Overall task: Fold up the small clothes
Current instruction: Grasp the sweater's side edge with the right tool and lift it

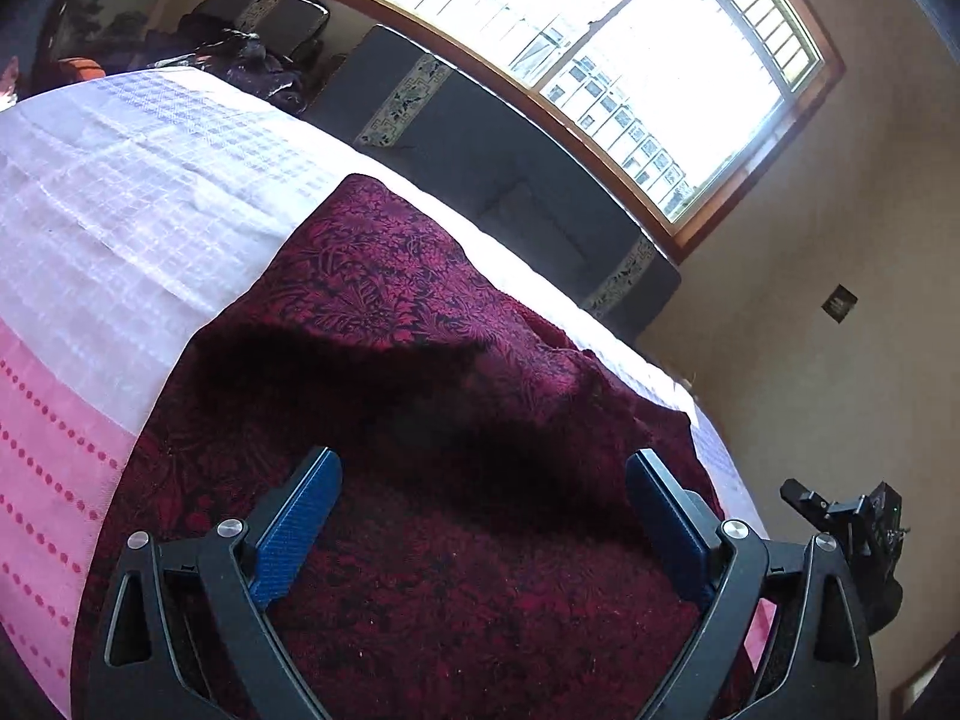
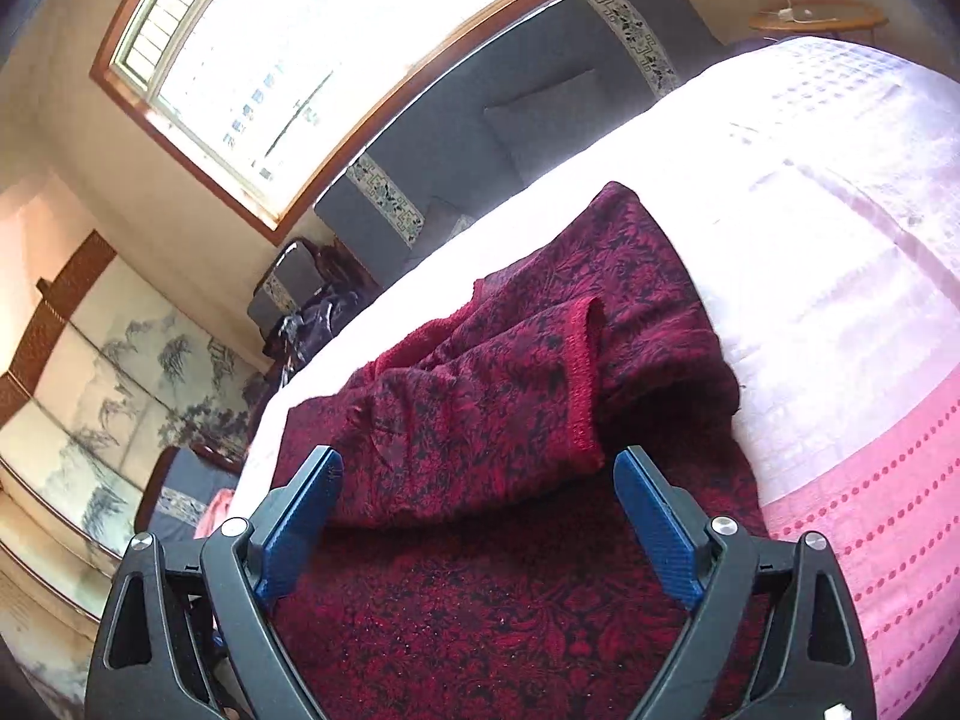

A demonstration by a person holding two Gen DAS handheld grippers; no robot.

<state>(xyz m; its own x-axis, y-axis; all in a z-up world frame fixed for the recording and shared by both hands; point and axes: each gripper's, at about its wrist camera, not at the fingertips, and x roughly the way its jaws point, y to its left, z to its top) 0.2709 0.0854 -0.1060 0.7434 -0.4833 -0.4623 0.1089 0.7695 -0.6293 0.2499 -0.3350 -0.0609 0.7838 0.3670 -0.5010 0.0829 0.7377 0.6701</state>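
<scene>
A dark red garment with a black floral pattern [image 1: 420, 330] lies spread on the bed. My left gripper [image 1: 483, 468] is open just above the garment's near part, blue pads wide apart, holding nothing. In the right wrist view the same garment [image 2: 510, 396] shows a sleeve with a red knitted cuff [image 2: 585, 384] folded over its body. My right gripper [image 2: 477, 468] is open and empty, hovering over the near edge of the cloth just below the cuff. The right gripper also shows in the left wrist view [image 1: 852, 516] at the far right, off the bed's edge.
The bed has a white checked cover [image 1: 150, 180] and a pink dotted band [image 2: 870, 528]. Dark grey cushions [image 1: 480, 138] line the wall under a big window [image 1: 630, 48]. A dark chair with clothes [image 2: 306, 300] and a painted screen [image 2: 120, 396] stand beside the bed.
</scene>
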